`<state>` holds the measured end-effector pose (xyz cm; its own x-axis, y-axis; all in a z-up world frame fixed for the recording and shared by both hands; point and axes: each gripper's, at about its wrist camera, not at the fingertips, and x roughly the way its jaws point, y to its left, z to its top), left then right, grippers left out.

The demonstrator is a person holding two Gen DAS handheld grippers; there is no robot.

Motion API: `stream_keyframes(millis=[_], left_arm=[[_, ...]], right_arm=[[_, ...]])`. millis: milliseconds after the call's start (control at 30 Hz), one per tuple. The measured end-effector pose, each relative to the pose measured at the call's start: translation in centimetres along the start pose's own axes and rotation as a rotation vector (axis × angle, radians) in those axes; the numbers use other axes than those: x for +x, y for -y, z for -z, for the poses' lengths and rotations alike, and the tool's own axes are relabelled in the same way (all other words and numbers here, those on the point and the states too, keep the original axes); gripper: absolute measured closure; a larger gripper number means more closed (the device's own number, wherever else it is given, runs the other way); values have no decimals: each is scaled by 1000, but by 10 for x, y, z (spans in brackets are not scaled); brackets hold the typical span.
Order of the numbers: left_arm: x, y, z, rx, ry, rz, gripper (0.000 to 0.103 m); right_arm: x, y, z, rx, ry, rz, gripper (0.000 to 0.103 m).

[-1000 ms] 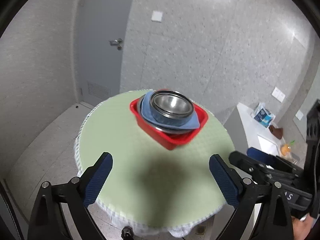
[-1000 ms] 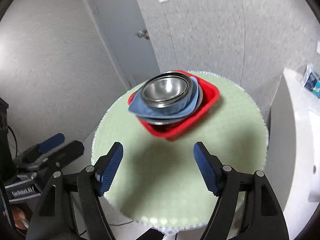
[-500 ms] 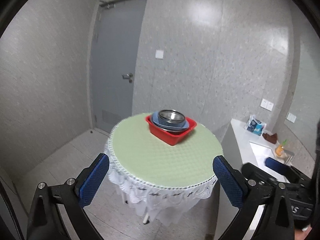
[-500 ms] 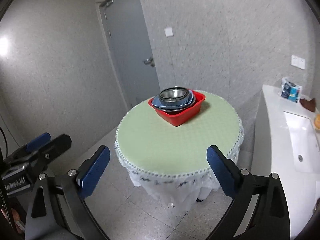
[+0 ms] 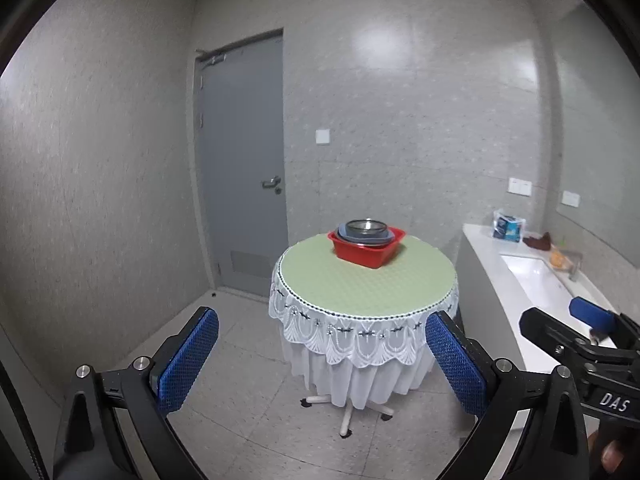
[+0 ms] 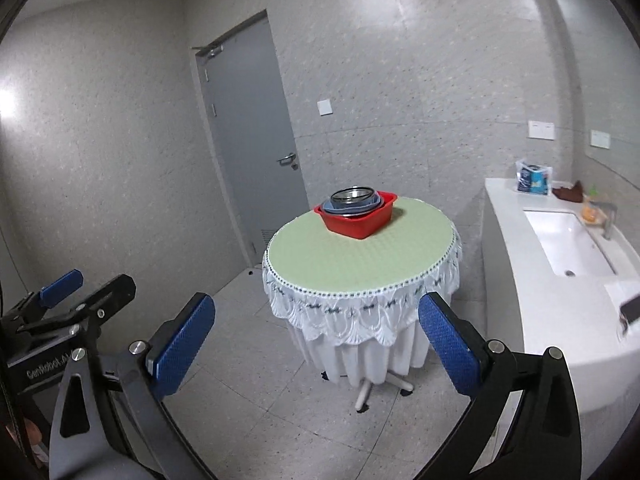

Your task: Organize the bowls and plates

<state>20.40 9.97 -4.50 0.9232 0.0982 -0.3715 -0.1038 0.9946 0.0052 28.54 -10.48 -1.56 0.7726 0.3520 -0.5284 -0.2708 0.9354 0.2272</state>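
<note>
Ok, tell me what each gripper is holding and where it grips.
Nothing. The left gripper and right gripper are both open and empty, away from the table.

Red basin [image 5: 367,251] on the far side of the worktop [image 5: 360,284], a pale green dimpled mat over white lace edged with a dark dotted trim. Inside the basin, a blue-grey plate [image 5: 348,236] under a shiny steel bowl [image 5: 366,226]. Left tongs [image 5: 322,356]: black frame, bright blue cross-hatched pads. Right tongs [image 6: 316,344]: the same black and blue. Grey door [image 5: 244,168] at the far left, speckled pale grey walls, speckled grey floor tiles [image 6: 248,380]. White counter [image 6: 560,300] on the right, white sink [image 6: 568,240].
</note>
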Motion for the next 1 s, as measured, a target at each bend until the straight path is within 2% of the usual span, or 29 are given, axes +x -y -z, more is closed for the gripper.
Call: stream_keyframes(millis=[100, 233, 300, 467, 600, 700, 733, 1000], left_arm=[[-49, -3, 24, 10, 33, 14, 1], [-78, -13, 44, 13, 56, 26, 1], [-101, -12, 59, 17, 77, 21, 1], [-118, -11, 80, 14, 96, 19, 1], [-92, -5, 85, 2, 88, 18, 1], [-95, 0, 100, 3, 96, 10, 1], [-81, 2, 95, 4, 95, 9, 1], [-66, 11, 108, 15, 95, 5, 1]], right_arm=[[-29, -11, 17, 7, 24, 33, 0], [-61, -24, 35, -19, 71, 91, 0], [-71, -26, 39, -28, 89, 93, 0], [-84, -28, 53, -56, 105, 107, 0], [-84, -23, 64, -66, 103, 108, 0], [-87, -19, 76, -68, 117, 105, 0], [-86, -17, 81, -72, 120, 106, 0], [-85, -9, 99, -91, 115, 106, 0]])
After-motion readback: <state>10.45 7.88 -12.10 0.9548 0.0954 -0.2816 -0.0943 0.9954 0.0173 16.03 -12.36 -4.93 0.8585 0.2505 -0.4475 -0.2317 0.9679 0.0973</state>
